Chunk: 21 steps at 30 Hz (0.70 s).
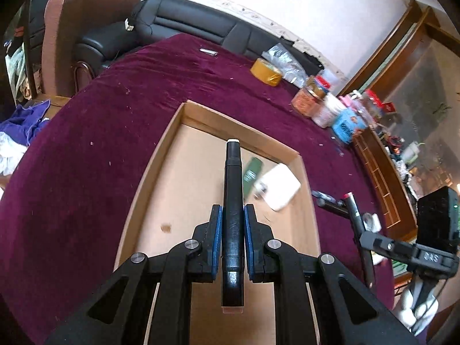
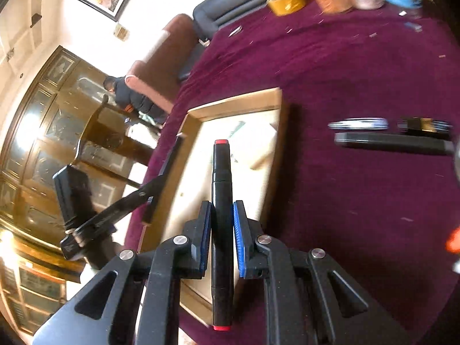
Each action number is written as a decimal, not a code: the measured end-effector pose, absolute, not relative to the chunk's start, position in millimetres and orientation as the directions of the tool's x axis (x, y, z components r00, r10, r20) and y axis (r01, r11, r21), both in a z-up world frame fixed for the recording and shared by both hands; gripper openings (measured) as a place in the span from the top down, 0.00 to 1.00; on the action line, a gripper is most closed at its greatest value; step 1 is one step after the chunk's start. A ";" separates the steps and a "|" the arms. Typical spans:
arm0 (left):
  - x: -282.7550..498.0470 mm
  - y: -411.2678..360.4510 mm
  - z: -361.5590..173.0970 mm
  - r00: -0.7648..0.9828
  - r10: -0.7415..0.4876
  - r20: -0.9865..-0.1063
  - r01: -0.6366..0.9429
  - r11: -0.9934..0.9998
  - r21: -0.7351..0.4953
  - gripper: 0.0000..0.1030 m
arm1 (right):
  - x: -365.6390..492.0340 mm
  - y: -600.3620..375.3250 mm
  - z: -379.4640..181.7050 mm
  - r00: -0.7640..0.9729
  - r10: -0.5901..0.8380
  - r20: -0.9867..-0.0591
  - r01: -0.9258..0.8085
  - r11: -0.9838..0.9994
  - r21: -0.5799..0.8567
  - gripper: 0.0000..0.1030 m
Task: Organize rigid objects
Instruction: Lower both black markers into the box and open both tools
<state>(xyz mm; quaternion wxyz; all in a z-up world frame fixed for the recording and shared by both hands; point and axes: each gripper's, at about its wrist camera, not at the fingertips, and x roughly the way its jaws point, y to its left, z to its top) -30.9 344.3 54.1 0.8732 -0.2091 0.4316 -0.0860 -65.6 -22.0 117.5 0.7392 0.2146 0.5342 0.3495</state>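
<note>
My left gripper (image 1: 232, 215) is shut on a black marker with a white end cap (image 1: 233, 189), held above a shallow cardboard tray (image 1: 161, 155). In the tray lie a green item (image 1: 253, 172) and a white block (image 1: 280, 191). My right gripper (image 2: 222, 215) is shut on a black marker with red end caps (image 2: 220, 195), held over the tray's near right edge (image 2: 276, 143). The right gripper also shows at the right of the left wrist view (image 1: 355, 215), and the left gripper at the left of the right wrist view (image 2: 169, 166).
The tray sits on a maroon cloth (image 1: 86, 172). On the cloth right of the tray lie a black marker (image 2: 394, 142), a silver-blue item (image 2: 359, 123) and a black-gold item (image 2: 422, 123). A tape roll (image 1: 266, 72) and jars (image 1: 309, 99) stand at the far edge.
</note>
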 end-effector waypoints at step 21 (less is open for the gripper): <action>40.2 368.7 19.0 0.536 -0.389 -0.749 -0.116 0.845 -0.522 0.89 | 9.9 102.0 66.7 0.127 0.714 -0.689 -0.127 0.700 0.702 0.87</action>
